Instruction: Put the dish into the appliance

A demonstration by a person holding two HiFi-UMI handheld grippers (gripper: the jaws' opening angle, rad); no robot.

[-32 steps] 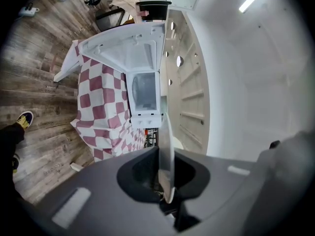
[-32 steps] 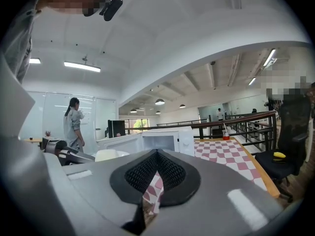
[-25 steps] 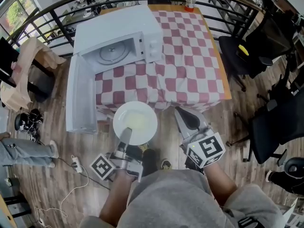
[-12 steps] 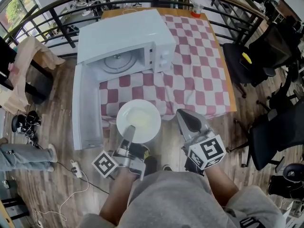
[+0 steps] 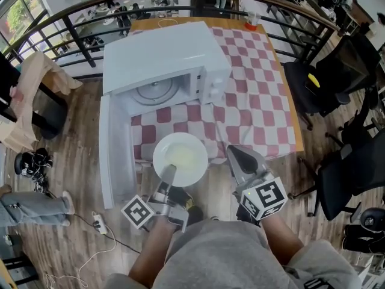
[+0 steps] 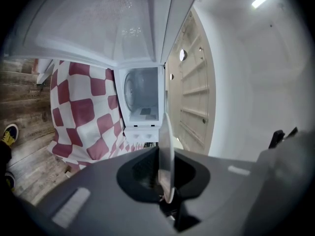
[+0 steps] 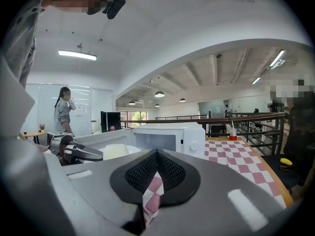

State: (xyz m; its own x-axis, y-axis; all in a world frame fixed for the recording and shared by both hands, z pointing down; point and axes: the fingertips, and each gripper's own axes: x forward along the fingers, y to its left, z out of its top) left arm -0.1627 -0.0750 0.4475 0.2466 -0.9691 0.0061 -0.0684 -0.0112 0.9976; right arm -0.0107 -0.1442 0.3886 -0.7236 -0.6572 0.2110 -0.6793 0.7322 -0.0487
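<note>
The left gripper [image 5: 169, 173] had its jaws clamped on the near rim of the white dish [image 5: 181, 156]. The dish was held at the near edge of the checked tablecloth [image 5: 252, 101], on the near side of the white microwave [image 5: 162, 50], whose door [image 5: 115, 152] stood swung open to the left. The right gripper [image 5: 236, 154] was just right of the dish, its jaws pressed together on nothing.

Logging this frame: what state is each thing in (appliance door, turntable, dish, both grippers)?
Microwave door: wide open.
Turntable: bare, nothing on it.
Plate: gripped at its near rim, outside the microwave.
Left gripper: shut on the plate.
Right gripper: jaws together, empty.
</note>
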